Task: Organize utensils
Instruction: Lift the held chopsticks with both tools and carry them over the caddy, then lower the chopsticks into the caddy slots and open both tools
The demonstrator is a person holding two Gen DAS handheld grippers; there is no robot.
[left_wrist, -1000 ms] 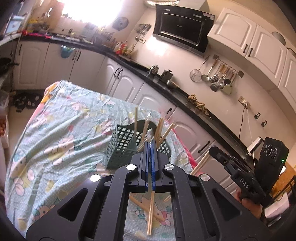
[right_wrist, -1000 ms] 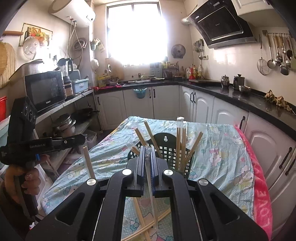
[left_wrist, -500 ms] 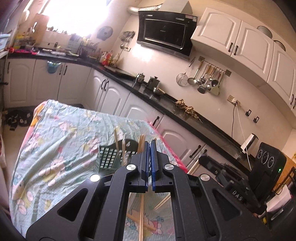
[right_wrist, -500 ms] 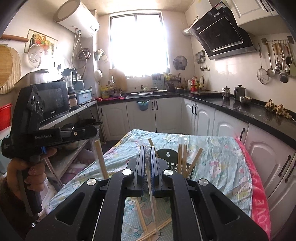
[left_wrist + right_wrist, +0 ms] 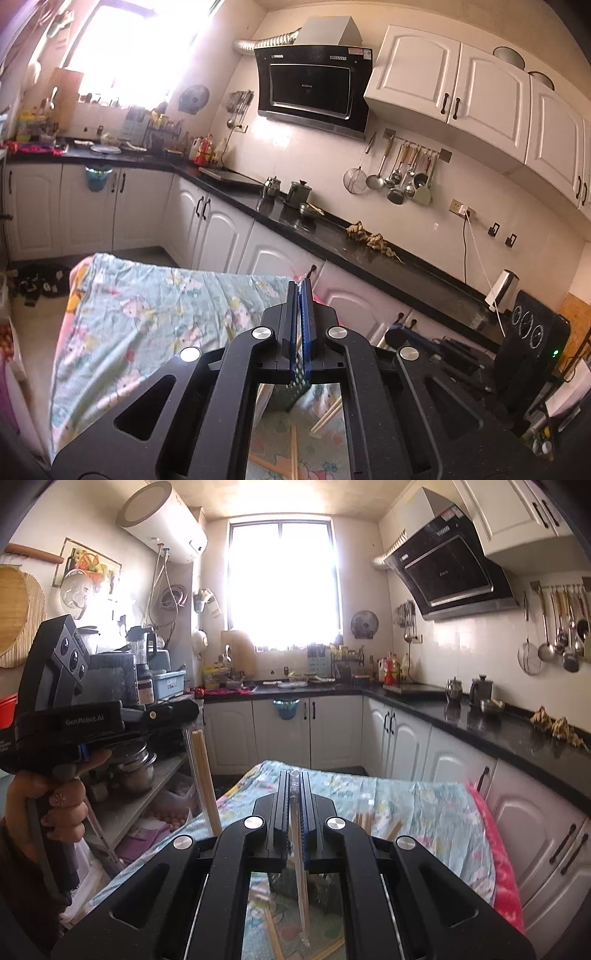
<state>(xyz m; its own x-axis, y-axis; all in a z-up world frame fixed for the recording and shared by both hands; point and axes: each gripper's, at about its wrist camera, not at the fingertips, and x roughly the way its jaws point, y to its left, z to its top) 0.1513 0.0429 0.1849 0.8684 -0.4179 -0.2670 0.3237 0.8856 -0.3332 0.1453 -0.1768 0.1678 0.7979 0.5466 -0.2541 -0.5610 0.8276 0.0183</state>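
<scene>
My right gripper (image 5: 294, 775) is shut on a pair of chopsticks in a clear plastic sleeve (image 5: 300, 882), which hangs down below the jaws. My left gripper (image 5: 301, 286) is shut on another sleeved pair; in the right wrist view that pair (image 5: 205, 775) hangs from the left gripper (image 5: 192, 709) at the left. The dark green mesh utensil basket (image 5: 325, 890) stands on the table below both grippers, mostly hidden by them. Several chopstick tops (image 5: 364, 821) stick up from it. Loose chopsticks (image 5: 327, 415) lie on the cloth.
The table carries a light blue cartoon-print cloth (image 5: 155, 317) with a pink edge (image 5: 498, 853). Black counters with white cabinets (image 5: 229, 240) run along the far and right walls. A shelf with pots (image 5: 136, 768) stands left of the table.
Both grippers have risen and tilted up with their sleeved chopsticks. The basket has dropped from mid-view to below the gripper bodies.
</scene>
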